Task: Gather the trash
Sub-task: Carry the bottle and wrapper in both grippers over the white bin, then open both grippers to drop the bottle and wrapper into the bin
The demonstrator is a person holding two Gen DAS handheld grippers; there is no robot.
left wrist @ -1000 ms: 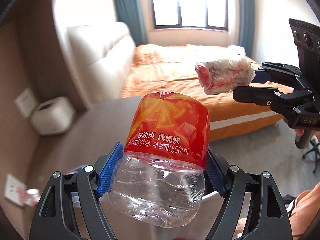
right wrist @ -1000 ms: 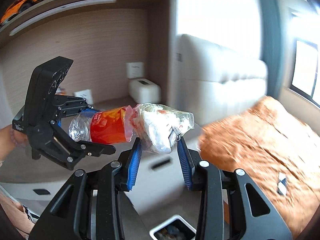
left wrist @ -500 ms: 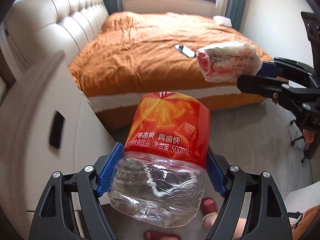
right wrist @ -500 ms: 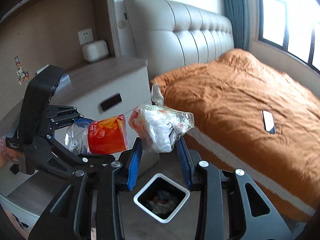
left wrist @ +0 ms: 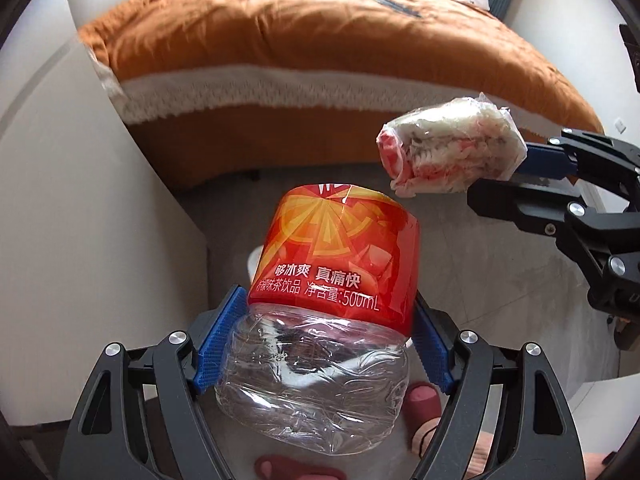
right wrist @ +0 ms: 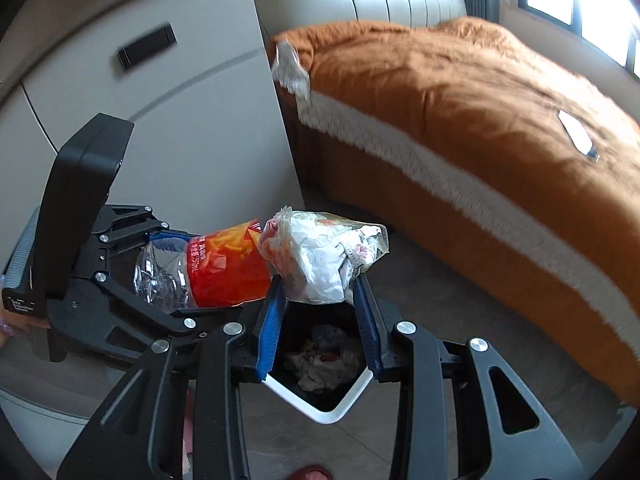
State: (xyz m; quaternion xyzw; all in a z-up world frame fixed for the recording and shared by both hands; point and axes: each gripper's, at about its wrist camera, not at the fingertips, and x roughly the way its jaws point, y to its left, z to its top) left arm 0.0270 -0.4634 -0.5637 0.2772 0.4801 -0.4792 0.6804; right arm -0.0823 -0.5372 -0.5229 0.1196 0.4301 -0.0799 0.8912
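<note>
Orange bed (right wrist: 480,120) (phone (right wrist: 578,136) atop) beside white nightstand (right wrist: 160,128).

left gripper (left wrist: 326,344): black linkage frame, silver screw heads at the pivots
left pads (left wrist: 216,346): blue, ribbed
left housing (right wrist: 84,196): black slab-like box, small white print low on its side
right gripper (right wrist: 320,312): same black linkage, silver screws
right pads (right wrist: 270,332): blue, ribbed, long and narrow
footwear (left wrist: 424,400): dark red slippers
</note>
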